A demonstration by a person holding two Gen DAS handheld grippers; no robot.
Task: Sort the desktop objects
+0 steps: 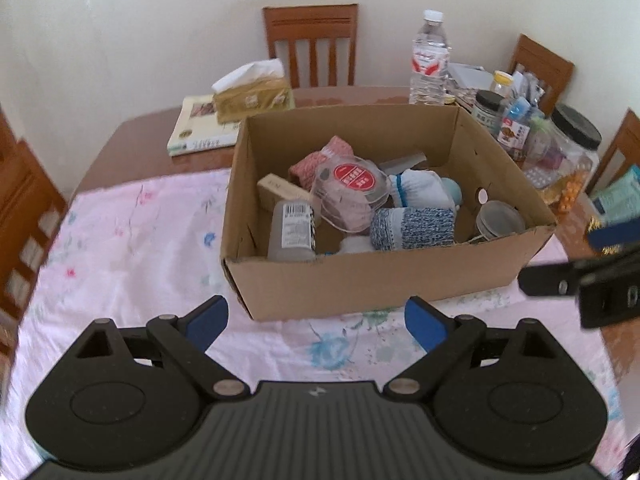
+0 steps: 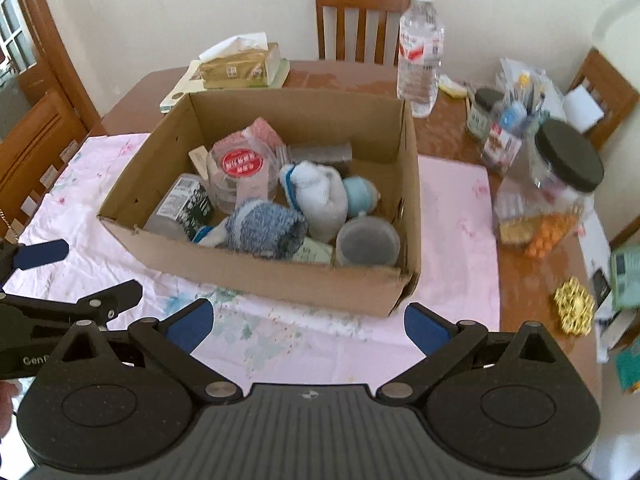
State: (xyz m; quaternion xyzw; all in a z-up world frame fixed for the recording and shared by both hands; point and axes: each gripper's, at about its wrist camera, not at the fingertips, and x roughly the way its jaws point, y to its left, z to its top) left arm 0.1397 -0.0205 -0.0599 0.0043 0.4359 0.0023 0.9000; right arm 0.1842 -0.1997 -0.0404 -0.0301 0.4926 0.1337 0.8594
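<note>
Pink tablecloth [image 1: 132, 248] — one cardboard box [image 1: 360, 280], two grippers' fingers spread, empty.

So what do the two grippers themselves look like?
Both match: the left gripper and right gripper each have a black ribbed body, two round black discs, silver pivot pins, angular black linkages and blue finger pads. White lettering marks the left one's side.

The cardboard box [image 1: 360, 280] is matt brown paperboard with rough cut edges. Under it lies a soft pink floral cloth [image 1: 132, 248] over a glossy wooden table [image 1: 348, 94]. At the far right stand a clear plastic bottle [image 1: 429, 60] and a black-lidded transparent jar [image 2: 560, 184]. Knitted socks [image 1: 412, 227] look coarse.
</note>
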